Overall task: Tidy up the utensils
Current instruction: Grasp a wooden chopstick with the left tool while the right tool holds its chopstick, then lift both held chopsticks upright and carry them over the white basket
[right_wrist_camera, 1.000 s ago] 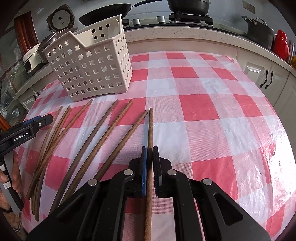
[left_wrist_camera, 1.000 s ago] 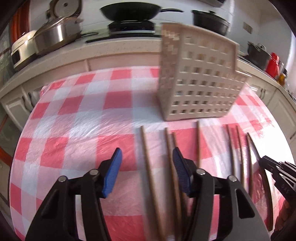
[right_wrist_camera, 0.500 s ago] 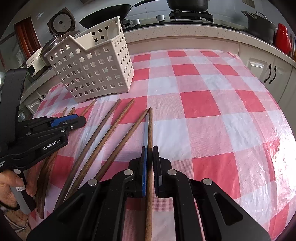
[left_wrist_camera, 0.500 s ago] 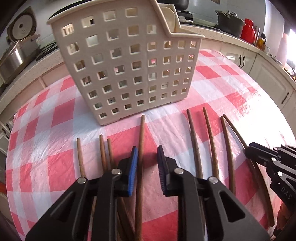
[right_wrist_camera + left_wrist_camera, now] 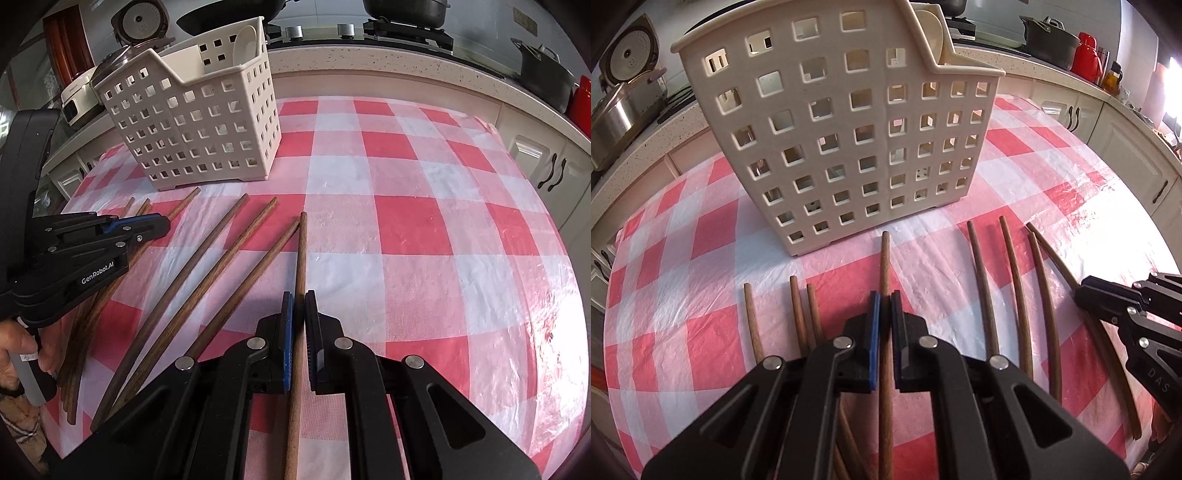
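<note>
So, my left gripper (image 5: 885, 295) just clamped one chopstick (image 5: 885, 258), right gripper (image 5: 298, 295) pinches another chopstick (image 5: 301, 251); both point at the basket (image 5: 842, 122).

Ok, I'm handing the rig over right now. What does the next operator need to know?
Left gripper: just closed on one chopstick, the fourth from the left.
Right gripper: shut on the rightmost chopstick.
Both sticks look still down on the checked tablecloth.
Six more chopsticks lie loose in a row.
The basket stands upright behind them; no chopsticks visible in it.
Left: lift both, drop them in, then the rest.
</note>
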